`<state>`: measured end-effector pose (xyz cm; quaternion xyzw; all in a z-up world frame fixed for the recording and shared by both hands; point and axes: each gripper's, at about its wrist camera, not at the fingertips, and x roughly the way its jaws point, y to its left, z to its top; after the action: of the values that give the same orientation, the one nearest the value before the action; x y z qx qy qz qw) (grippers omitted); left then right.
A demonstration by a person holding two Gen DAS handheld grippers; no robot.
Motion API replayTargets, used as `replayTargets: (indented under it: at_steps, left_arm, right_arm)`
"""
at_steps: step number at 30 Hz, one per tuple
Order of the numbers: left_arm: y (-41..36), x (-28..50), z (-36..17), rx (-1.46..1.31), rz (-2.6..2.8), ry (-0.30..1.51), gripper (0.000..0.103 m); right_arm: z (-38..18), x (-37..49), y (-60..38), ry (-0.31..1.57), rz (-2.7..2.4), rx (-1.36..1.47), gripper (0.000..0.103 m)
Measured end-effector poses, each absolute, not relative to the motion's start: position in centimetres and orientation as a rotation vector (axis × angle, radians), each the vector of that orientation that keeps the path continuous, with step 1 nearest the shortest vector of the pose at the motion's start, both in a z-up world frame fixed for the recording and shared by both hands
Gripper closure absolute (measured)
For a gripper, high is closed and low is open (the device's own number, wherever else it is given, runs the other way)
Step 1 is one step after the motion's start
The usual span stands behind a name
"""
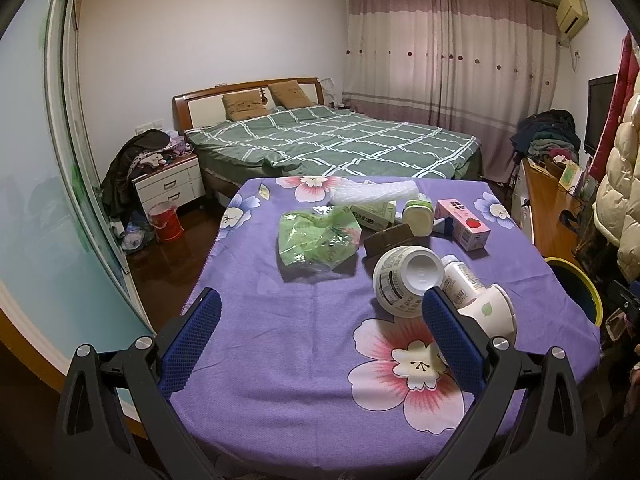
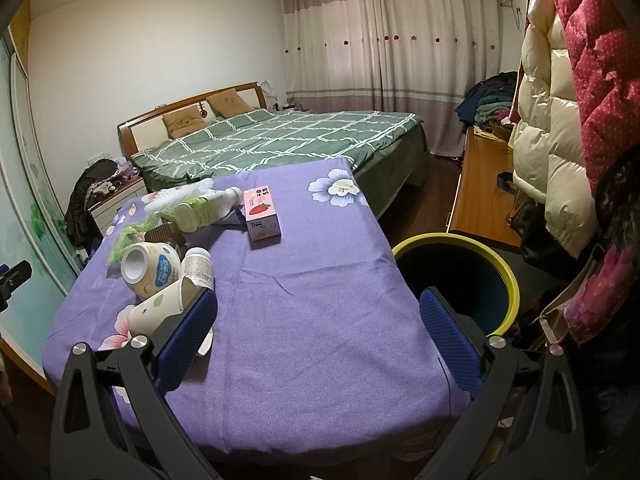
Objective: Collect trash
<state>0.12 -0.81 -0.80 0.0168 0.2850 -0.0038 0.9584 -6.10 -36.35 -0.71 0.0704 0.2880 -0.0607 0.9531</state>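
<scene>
**Both grippers empty above the table, trash clustered between them**

The left gripper (image 1: 322, 300) hung with its jaws spread wide and nothing between them, over bare purple cloth. The right gripper (image 2: 318, 302) was likewise wide and empty, poised above the near right part of the table (image 2: 304, 320).

The nearest trash lay ahead and to the right of the left gripper, ahead and to the left of the right one. A paper cup (image 1: 490, 312) lay on its side just beside the left gripper's right finger, its long axis running roughly across the table, mouth towards the bin side. Touching it were a small white bottle (image 1: 460, 280) and a tipped tub (image 1: 404, 276). By my judgement either hand could reach the cup; the right sat closer to the bin (image 2: 460, 276), which stood off the table's right edge.

Farther out lay one green plastic bag (image 1: 316, 240), one pink strawberry carton (image 1: 464, 222), one green carton (image 1: 372, 216), one pale green-capped bottle (image 2: 204, 208), one roll of bubble wrap (image 1: 372, 194) and a brown piece (image 1: 388, 240), possibly cardboard, though the view was too crowded to be sure. That made roughly nine pieces, none yet in the bin as far as its dark inside showed.
</scene>
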Motion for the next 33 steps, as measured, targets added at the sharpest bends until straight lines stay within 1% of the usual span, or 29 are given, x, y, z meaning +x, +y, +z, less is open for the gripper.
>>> replayTargets:
  at_steps: [33]
  left_arm:
    - [-1.6,0.7,-1.4,0.046,-0.022,0.593,0.004]
  right_arm:
    - [-1.9,-5.8,-36.6,0.6,-0.123,0.153,0.006]
